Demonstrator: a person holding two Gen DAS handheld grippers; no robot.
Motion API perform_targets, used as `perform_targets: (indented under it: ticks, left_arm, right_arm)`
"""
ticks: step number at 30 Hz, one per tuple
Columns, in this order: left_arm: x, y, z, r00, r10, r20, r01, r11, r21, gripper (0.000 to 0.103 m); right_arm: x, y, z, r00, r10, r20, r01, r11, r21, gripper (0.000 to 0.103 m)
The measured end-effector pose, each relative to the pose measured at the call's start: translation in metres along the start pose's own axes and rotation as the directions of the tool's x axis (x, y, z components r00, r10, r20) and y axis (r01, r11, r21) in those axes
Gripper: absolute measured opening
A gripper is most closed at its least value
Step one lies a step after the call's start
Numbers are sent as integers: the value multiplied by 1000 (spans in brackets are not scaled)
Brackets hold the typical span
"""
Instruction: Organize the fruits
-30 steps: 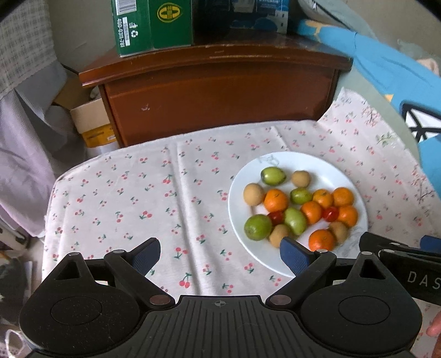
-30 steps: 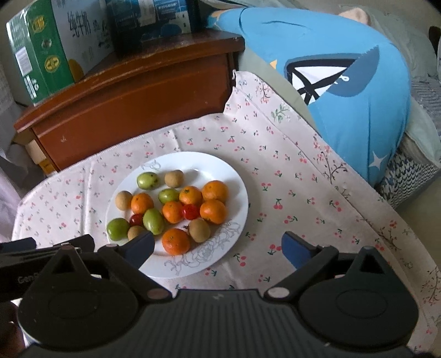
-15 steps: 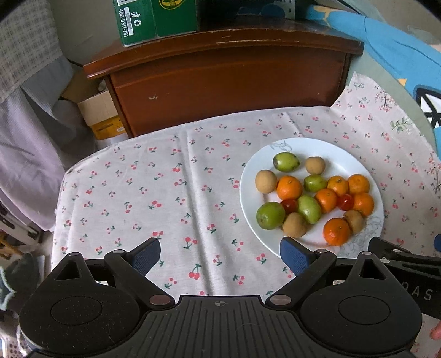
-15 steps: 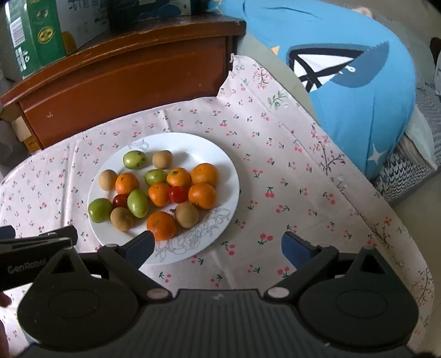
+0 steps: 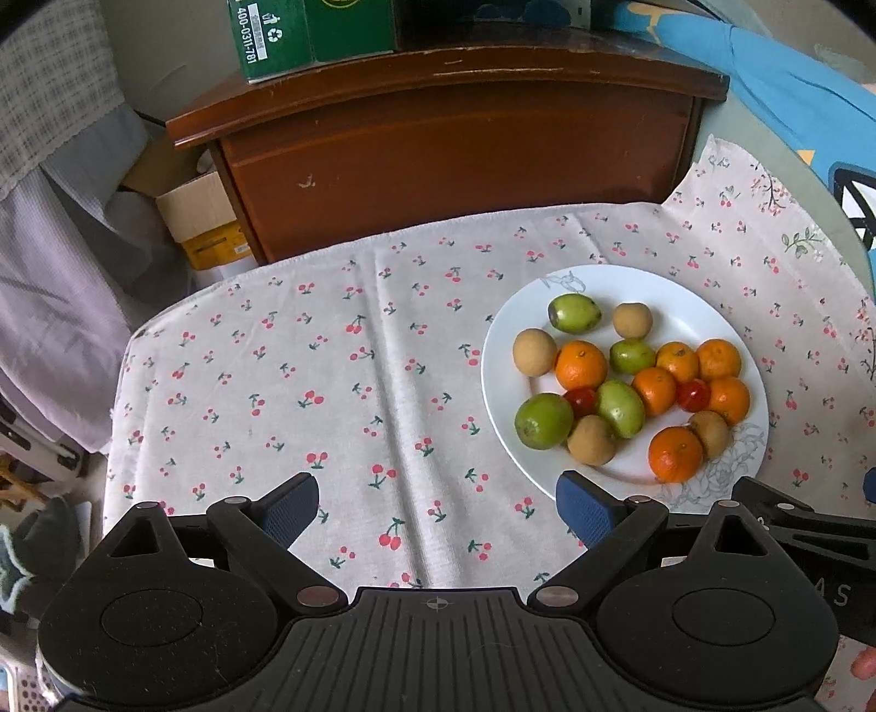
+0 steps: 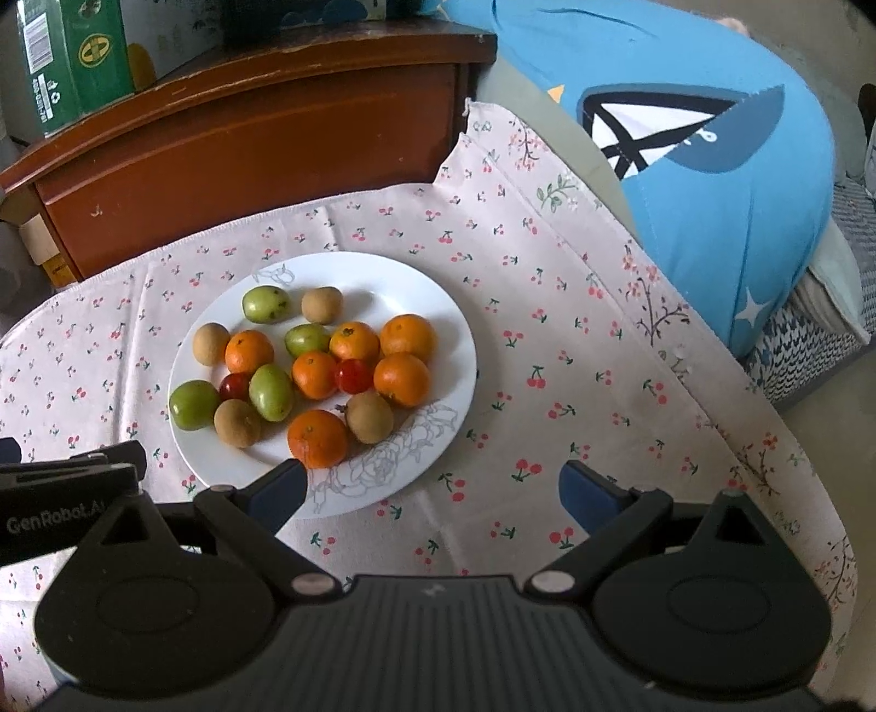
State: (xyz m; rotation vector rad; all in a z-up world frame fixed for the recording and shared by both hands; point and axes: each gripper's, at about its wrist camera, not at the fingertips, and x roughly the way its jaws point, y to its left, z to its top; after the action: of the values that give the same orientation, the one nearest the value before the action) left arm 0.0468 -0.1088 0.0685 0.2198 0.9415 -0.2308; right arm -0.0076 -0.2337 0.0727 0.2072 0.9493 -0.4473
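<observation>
A white plate (image 5: 679,298) (image 6: 438,306) on the cherry-print cloth holds mixed fruit: several oranges (image 5: 581,364) (image 6: 317,438), green fruits (image 5: 543,420) (image 6: 271,392), brown round fruits (image 5: 591,440) (image 6: 369,417) and two red tomatoes (image 5: 580,401) (image 6: 353,375). My left gripper (image 5: 438,506) is open and empty, above the cloth to the left of the plate's near edge. My right gripper (image 6: 432,490) is open and empty, over the plate's near right rim. Each gripper's body shows at the edge of the other's view.
A brown wooden cabinet (image 5: 449,153) (image 6: 246,142) stands behind the table with a green carton (image 5: 312,33) (image 6: 71,65) on top. A blue cushion (image 6: 712,181) lies to the right. Cardboard boxes (image 5: 202,219) and grey fabric (image 5: 55,274) sit at the left.
Both grippers have moved forward and down, nearer the table; the plate looks larger and higher in both views. Both jaws stay open. The fruit has not moved.
</observation>
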Motion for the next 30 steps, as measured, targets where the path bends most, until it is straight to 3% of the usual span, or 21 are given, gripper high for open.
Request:
perform_targets:
  ticks: [30]
  left_arm:
    - [0,3,-4,999,39,-3,-39,999,17,94]
  right_arm:
    - [6,7,-3,1000,28,1,-28,999,-15,98]
